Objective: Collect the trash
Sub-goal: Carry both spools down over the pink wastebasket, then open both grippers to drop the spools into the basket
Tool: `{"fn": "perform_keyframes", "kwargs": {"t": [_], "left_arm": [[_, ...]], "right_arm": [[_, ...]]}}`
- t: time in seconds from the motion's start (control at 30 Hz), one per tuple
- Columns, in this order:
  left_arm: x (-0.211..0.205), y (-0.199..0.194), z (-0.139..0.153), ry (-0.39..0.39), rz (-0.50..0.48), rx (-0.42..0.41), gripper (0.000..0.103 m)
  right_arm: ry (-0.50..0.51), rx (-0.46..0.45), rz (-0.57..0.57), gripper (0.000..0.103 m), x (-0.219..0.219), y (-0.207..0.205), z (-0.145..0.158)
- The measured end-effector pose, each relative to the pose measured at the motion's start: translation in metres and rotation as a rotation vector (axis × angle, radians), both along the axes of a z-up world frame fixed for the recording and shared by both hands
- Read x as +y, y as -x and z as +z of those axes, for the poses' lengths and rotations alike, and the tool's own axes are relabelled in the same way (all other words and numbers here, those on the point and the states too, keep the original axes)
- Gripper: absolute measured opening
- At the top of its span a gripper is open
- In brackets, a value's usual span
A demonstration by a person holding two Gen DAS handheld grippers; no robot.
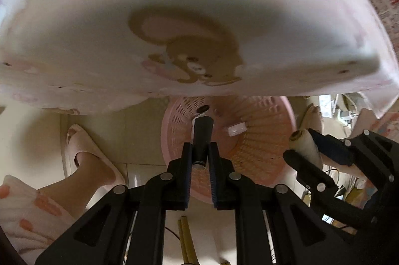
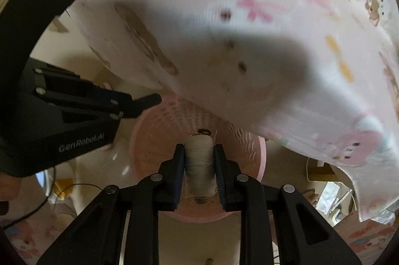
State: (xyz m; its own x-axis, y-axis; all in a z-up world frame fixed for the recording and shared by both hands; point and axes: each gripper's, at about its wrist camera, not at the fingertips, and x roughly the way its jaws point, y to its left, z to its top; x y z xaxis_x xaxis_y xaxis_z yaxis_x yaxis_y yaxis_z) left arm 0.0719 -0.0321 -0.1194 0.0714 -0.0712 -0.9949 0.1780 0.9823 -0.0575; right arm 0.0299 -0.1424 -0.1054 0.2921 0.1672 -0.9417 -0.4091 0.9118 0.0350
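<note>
Right wrist view: right gripper (image 2: pixel 199 174) pinches a pale thread spool (image 2: pixel 200 165), left gripper (image 1: pixel 201 174) a black spool (image 1: pixel 202 139) — both above the pink basket (image 2: pixel 149 140); next, probably, spreading each to drop.

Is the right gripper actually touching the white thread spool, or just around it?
Touching. In the right wrist view both fingers of the right gripper press against the sides of the white thread spool, with no gap showing, above the pink basket.
</note>
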Motion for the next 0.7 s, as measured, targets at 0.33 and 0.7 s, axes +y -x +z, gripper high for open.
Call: {"fn": "perform_keyframes", "kwargs": {"t": [0.33, 0.7], "left_arm": [[0.007, -0.004, -0.04, -0.04, 0.033, 0.094, 0.014], [0.011, -0.004, -0.041, -0.03, 0.057, 0.094, 0.022]], "right_arm": [[0.049, 0.088, -0.016, 0.025, 0.007, -0.014, -0.042], [0.07, 0.126, -0.027, 0.025, 0.007, -0.012, -0.061]]}}
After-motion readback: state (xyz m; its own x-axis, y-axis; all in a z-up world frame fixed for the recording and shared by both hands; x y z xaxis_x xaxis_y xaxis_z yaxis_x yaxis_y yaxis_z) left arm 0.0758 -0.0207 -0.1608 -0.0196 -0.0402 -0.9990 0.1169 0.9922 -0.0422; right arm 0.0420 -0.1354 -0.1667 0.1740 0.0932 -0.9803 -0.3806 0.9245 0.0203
